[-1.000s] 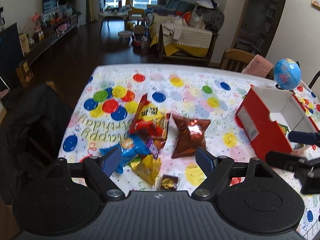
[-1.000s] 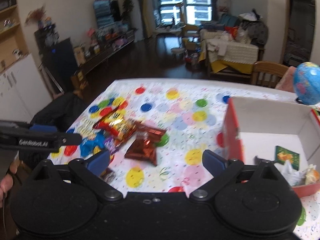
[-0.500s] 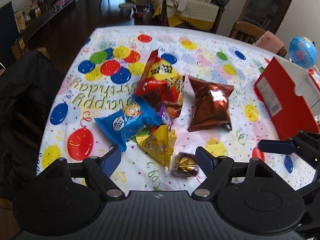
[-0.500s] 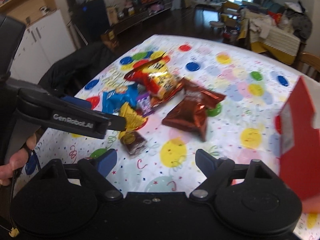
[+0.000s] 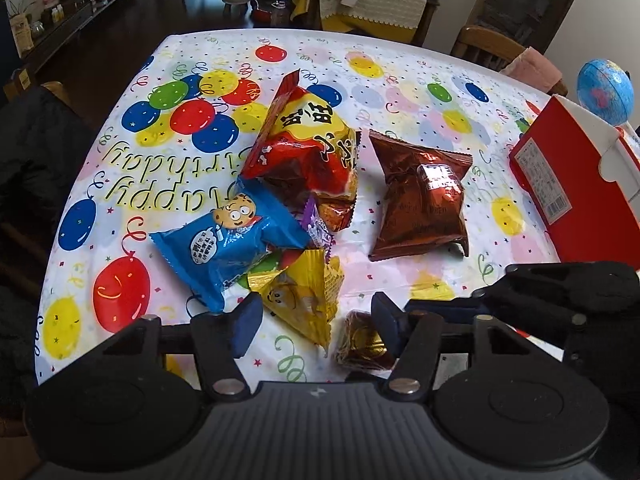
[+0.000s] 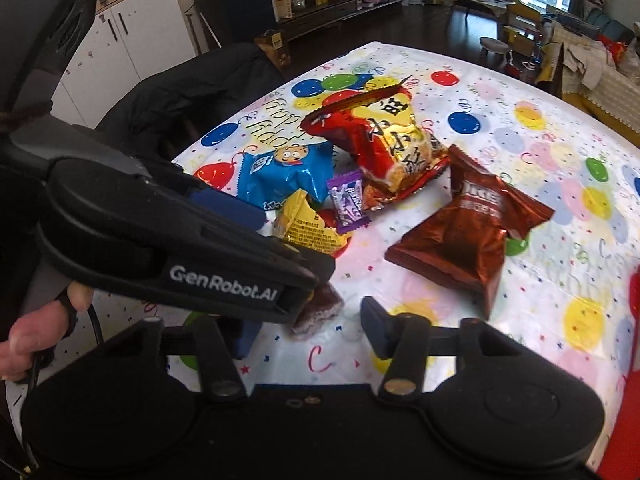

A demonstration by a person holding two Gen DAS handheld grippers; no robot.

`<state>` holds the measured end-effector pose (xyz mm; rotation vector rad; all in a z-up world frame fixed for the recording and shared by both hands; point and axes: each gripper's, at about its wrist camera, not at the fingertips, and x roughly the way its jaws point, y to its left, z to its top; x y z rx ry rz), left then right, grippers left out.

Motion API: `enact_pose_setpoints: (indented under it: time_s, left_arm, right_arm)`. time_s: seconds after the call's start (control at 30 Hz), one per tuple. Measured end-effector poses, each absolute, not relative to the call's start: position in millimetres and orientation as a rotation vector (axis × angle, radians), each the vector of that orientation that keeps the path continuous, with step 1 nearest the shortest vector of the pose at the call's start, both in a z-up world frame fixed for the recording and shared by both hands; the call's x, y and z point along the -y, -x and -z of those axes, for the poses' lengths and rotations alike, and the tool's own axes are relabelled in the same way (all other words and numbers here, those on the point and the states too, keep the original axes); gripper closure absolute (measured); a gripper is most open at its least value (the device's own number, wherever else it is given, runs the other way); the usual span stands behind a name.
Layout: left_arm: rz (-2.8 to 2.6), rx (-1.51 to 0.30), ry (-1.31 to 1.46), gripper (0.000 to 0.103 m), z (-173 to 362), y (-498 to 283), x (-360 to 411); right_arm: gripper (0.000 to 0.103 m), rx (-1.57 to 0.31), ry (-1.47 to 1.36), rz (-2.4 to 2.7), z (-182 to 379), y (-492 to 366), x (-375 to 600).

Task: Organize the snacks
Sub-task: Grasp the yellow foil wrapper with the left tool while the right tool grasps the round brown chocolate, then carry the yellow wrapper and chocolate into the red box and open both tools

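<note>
- Foil snack bags lie heaped at the centre of the table, with the red box at the right edge, likely their destination.
- Left hand-held gripper: jaws half open and just been closing, straddling the yellow packet; a small chocolate sits by its right finger, neither pinched.
- Right hand-held gripper: jaws half open, also closing; nothing gripped, the same chocolate lying between them.
</note>
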<state>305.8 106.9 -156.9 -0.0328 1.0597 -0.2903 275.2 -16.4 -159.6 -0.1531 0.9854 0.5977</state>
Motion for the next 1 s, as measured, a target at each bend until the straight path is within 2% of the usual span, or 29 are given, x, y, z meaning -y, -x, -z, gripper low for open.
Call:
enact_pose_setpoints:
  time_s: [0.13, 0.17, 0.27, 0.33, 0.37, 0.6, 1.0]
  left_arm:
    - [0.291, -1.060, 0.033, 0.054, 159, -308, -107]
    - [0.289, -1.060, 0.033, 0.058, 159, -308, -107]
    - [0.285, -1.066, 0.046, 0.070, 159, -311, -110]
    - [0.286, -1.071, 0.055, 0.072, 160, -312, -112]
    - [0.288, -1.072, 0.055, 0.076, 160, -312, -113]
    - [0.278, -1.069, 0.037, 0.082, 157, -307, -112]
    - [0.282, -1.039, 0.052, 0.082, 133, -286, -110]
  right_arm:
    - [0.064, -0.988, 0.150, -0.610, 163, -278, 13]
    - [0.065, -0.989, 0.147, -0.615, 164, -279, 12]
    - [0.066, -0.984, 0.150, -0.617, 164, -279, 10]
    - [0.066, -0.986, 0.147, -0.616, 164, -278, 11]
    - [0.067, -0.986, 0.144, -0.612, 164, -277, 13]
    - [0.067, -0.992, 0.126, -0.562, 160, -268, 26]
    - [0.066, -0.944, 0.044, -0.432, 133, -239, 70]
